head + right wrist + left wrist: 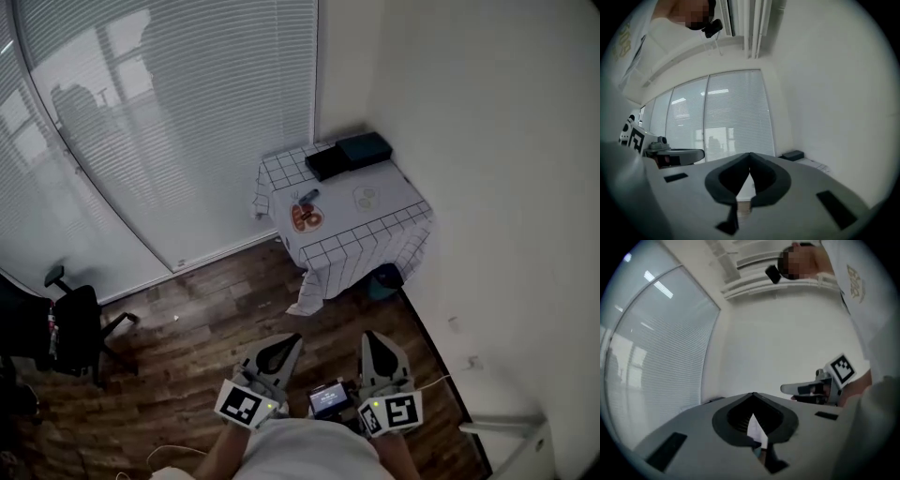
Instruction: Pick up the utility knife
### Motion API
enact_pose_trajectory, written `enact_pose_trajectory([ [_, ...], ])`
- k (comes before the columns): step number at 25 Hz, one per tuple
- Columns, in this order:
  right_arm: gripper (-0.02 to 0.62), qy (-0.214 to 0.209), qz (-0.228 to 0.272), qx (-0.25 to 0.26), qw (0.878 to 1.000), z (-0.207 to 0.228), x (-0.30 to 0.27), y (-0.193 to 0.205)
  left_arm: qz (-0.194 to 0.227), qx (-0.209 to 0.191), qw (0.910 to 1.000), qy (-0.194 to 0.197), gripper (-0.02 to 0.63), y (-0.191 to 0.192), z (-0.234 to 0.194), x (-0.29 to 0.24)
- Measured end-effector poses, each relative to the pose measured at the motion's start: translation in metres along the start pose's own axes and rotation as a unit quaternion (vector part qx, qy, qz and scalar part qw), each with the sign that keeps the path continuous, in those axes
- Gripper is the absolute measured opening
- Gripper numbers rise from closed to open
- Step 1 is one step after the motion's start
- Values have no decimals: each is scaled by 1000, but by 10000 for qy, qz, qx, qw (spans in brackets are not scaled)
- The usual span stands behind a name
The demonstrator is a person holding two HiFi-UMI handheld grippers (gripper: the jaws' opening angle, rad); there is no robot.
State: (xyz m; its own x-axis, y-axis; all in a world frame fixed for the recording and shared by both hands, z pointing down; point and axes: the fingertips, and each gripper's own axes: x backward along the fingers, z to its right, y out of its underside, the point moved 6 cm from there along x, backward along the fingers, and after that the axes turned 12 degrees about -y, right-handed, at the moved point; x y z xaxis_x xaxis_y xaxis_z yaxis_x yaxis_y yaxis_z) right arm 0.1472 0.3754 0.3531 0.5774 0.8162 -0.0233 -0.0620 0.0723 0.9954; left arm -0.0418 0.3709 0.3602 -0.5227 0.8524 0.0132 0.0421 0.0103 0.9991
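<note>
- You hold two grippers, low and level, side by side close to your body: left gripper [289,341] and right gripper [371,339]. The shells are smooth grey plastic and the jaw pads are dark.
- Left gripper: the tongs are pressed together, tips meeting, with nothing between them.
- Right gripper: the tongs are likewise pressed together at the tips and empty.
- There are two marker cubes, one per gripper: left marker cube [246,405] and right marker cube [397,412]. Both carry a black-and-white square print.
- One small lit screen [327,399] sits between the two grippers.
- One small table [398,202] stands in the far corner, well apart from both grippers. It is draped in a white cloth [349,255] with a thin dark grid that hangs in folds.
- Two flat rectangular boxes lie at the back of the table, touching: black box [328,163] and dark teal box [364,149].
- One round orange-red plate [293,217] sits near the table's front left edge, with dark pieces on it.
- One utility knife [307,197], a slim grey-blue shape, lies on the cloth at the plate's far rim. It is too small to show detail.
- One pale roundish item [365,198] lies to the right of the plate. You cannot tell what it is.
- One black office chair [80,323] stands at the left on the dark wood-plank floor [206,319].
- Window blinds [187,112] with fine horizontal slats cover the glazing.
</note>
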Motion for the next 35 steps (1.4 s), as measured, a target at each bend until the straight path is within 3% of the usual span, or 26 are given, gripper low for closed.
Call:
enact_pose_trajectory([
  [2,6,-64,54,-65,9999,7,8,0,-179,-211,9991,-307,6,3,9,-3],
  [5,6,-192,75,-180,9996,15,17,2,-211,102,9987,-455,6,6,16,0],
  [9,6,-152,175,-148,9996,27,24,0,-275,-46,9974,-666,6,15,18,-5],
  [16,6,-130,117,-85,9998,48,3,-1,-251,-86,9979,-589,6,9,9,-33],
  [29,6,45,-64,-140,9999,73,-92,2,-289,110,9983,-490,6,15,-78,-106],
  [35,6,315,-115,-148,9993,89,-143,3,-340,-121,9988,-320,6,13,-126,-145],
])
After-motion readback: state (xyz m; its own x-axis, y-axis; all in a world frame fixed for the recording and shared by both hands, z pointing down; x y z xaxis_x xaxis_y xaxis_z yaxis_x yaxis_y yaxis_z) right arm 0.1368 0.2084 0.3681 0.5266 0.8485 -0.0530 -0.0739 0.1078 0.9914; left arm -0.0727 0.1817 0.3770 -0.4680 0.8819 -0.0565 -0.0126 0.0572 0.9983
